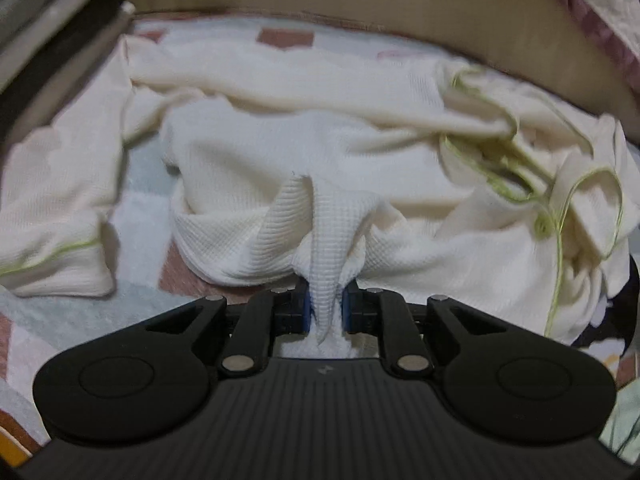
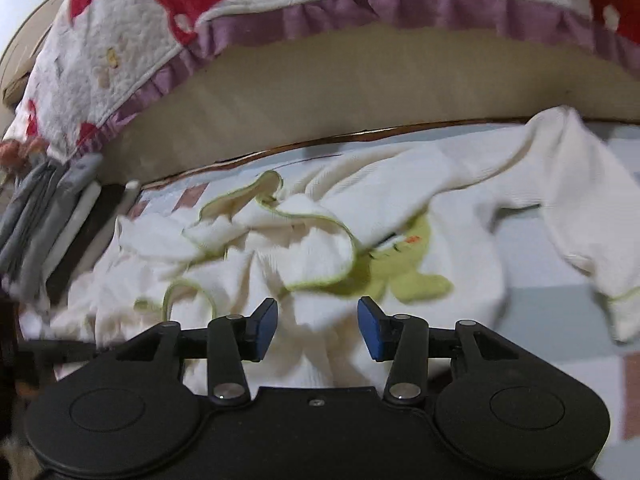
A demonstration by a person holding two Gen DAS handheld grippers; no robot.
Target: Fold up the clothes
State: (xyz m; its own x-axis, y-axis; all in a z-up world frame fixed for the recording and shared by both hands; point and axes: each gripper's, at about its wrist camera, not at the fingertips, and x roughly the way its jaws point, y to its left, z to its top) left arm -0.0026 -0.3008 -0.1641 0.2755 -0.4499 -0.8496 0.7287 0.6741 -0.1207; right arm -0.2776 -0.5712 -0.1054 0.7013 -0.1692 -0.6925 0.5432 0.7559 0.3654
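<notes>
A cream waffle-knit baby garment (image 1: 280, 152) with lime green piping lies crumpled on a checked bed cover (image 1: 148, 196). My left gripper (image 1: 326, 306) is shut on a pulled-up fold of this garment, which stretches away from the blue pads. In the right wrist view the same garment (image 2: 460, 208) shows a green duck print (image 2: 404, 276) and a sleeve trailing right. My right gripper (image 2: 317, 326) is open and empty, just above the garment's near edge.
A beige bed board (image 2: 360, 92) runs along the far side. A quilt with red prints and purple frill (image 2: 280, 16) hangs over it. Folded grey and dark clothes (image 2: 60, 216) are stacked at the left, also in the left wrist view (image 1: 52, 36).
</notes>
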